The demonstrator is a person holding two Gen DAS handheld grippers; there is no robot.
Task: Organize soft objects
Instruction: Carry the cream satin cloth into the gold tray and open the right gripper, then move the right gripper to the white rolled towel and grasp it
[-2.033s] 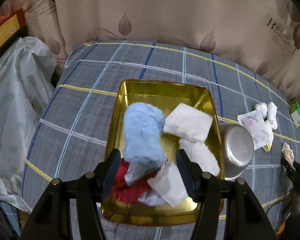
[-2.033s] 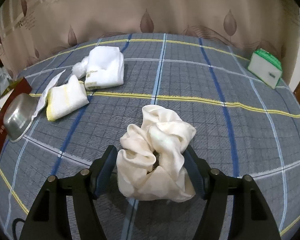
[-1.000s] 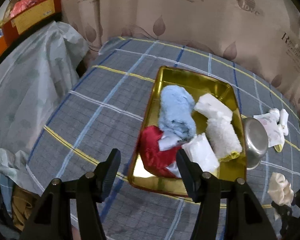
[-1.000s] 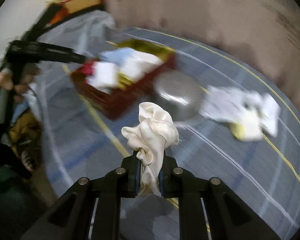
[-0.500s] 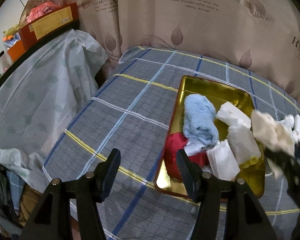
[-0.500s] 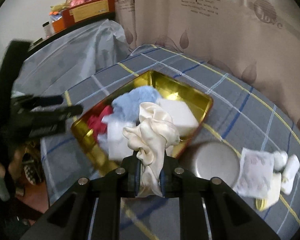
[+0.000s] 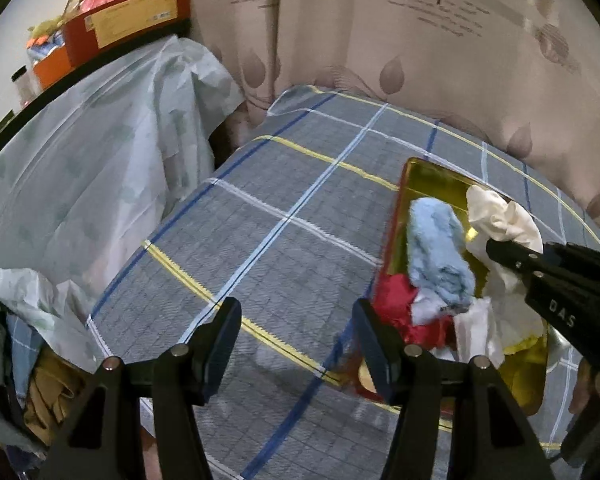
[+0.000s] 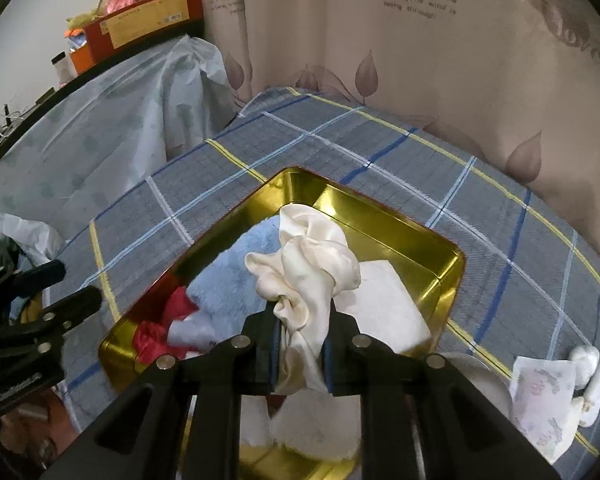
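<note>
My right gripper [image 8: 302, 320] hangs over the gold tray [image 8: 380, 208], its jaws just starting to open. The cream scrunchie [image 8: 308, 268] is still pinched between the pads and stands up from them. In the tray lie a blue towel [image 8: 236, 264], a red cloth [image 8: 156, 332] and a folded white cloth [image 8: 384, 300]. In the left wrist view the scrunchie [image 7: 500, 220] hovers above the tray [image 7: 424, 168] beside the blue towel [image 7: 436, 244]. My left gripper [image 7: 296, 320] is open with nothing in it, over the plaid tablecloth left of the tray.
A steel bowl [image 8: 470, 362] sits just right of the tray, with a patterned packet [image 8: 540, 396] and small white rolls [image 8: 592, 364] further right. Plastic-covered furniture [image 7: 80, 168] stands left of the table. A curtain hangs behind, and boxes [image 7: 128, 20] sit on a shelf.
My right gripper carried the scrunchie from the right part of the table to above the tray. The left gripper drew back leftward off the tray, still open.
</note>
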